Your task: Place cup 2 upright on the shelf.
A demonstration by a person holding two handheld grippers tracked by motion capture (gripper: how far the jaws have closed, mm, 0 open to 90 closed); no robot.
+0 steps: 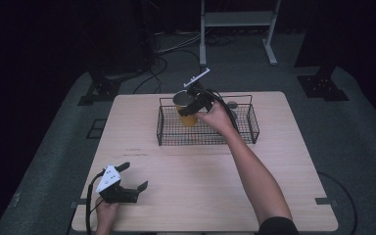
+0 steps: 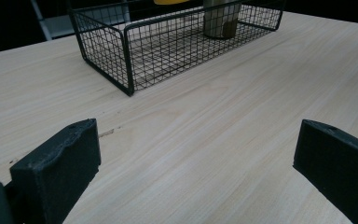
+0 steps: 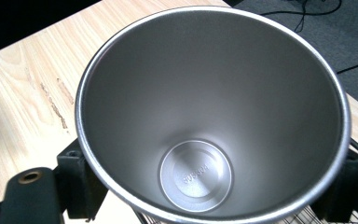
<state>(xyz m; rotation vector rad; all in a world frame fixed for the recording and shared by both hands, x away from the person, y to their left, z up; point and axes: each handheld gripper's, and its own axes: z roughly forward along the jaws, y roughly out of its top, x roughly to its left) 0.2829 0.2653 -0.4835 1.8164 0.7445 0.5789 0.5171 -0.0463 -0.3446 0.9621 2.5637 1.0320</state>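
Jaws of left gripper [image 1: 133,177]: spread wide, empty, idle near the table's [image 1: 284,196] near-left corner, well apart from the rest. Wire basket [image 1: 169,136]: far centre of table. Right gripper [image 1: 192,106]: jaws clamped on yellow steel cup [image 1: 188,119], upright, mouth up, over the basket's left half; apparently lifted. Second, steel-coloured cup [image 1: 232,105]: basket's right half. Open table toward the near edge.

A pale wooden table [image 1: 200,186] with rounded corners stands on a grey carpeted floor [image 1: 362,142]. The surroundings are dark (nearly black beyond the carpet's edge). Behind the table, a white metal frame [image 1: 237,22] rests on the floor, and black cables [image 1: 159,68] trail across the carpet. Black stand bases [image 1: 98,90] sit at far left and far right [image 1: 323,85]. Light falls mostly on the tabletop.
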